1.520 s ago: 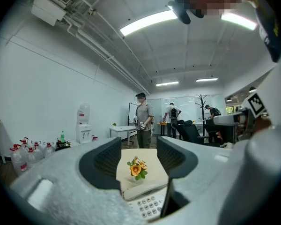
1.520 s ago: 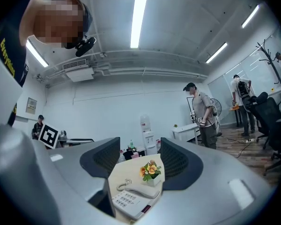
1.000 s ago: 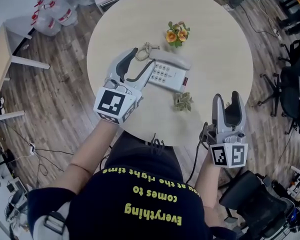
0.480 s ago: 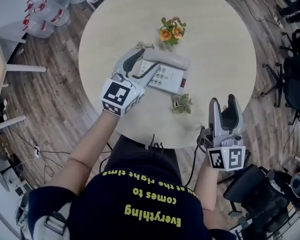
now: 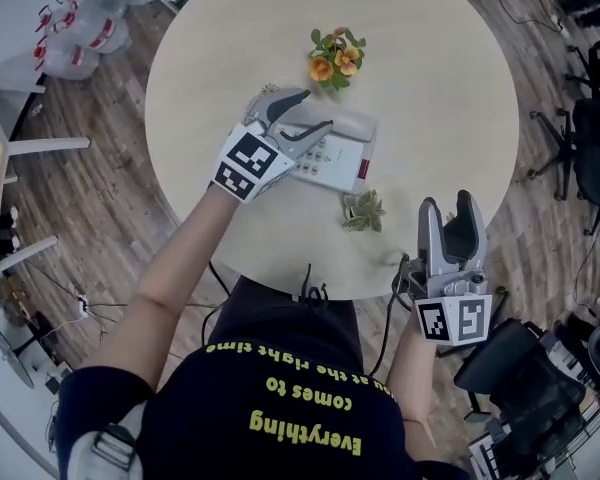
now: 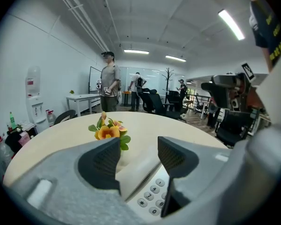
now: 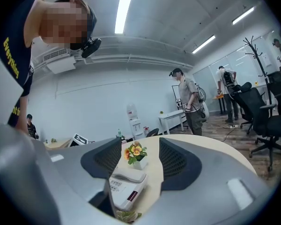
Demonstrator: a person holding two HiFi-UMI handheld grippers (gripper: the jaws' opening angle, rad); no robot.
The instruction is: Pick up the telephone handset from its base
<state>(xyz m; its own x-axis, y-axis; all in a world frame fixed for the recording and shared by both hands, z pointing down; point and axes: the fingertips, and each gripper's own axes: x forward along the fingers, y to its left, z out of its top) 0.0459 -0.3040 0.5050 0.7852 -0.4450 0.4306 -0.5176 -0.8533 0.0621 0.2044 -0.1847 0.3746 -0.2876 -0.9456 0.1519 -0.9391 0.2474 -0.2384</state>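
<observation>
1. The round table [image 5: 430,78], pale and smooth, fills the middle of the head view and stands on a wooden floor [image 5: 110,198].
2. The left gripper [image 5: 315,111] reaches over the table's left half, with its marker cube toward the person. Its claw is released, the jaws standing wide apart. In the left gripper view the pale bar of the handset runs up between the two dark pads [image 6: 100,163], and neither pad visibly presses on it.
3. The right gripper [image 5: 448,204] hangs at the table's near right rim, well apart from the telephone. Its claw is released too, with nothing between the jaws (its own view shows only the telephone and flowers farther off in the gap).
4. The base [image 5: 332,158] of the telephone lies flat near the table's centre, keypad up, with a red strip on its right side.
5. The telephone handset [image 5: 350,123] rests in its cradle along the far edge of the base. Its left end is under the left gripper's fingertips.
6. A pot of orange flowers [image 5: 332,60] stands just beyond the telephone.
7. A small green plant [image 5: 363,211] sits just on the near side of the base, between the telephone and the right gripper.
</observation>
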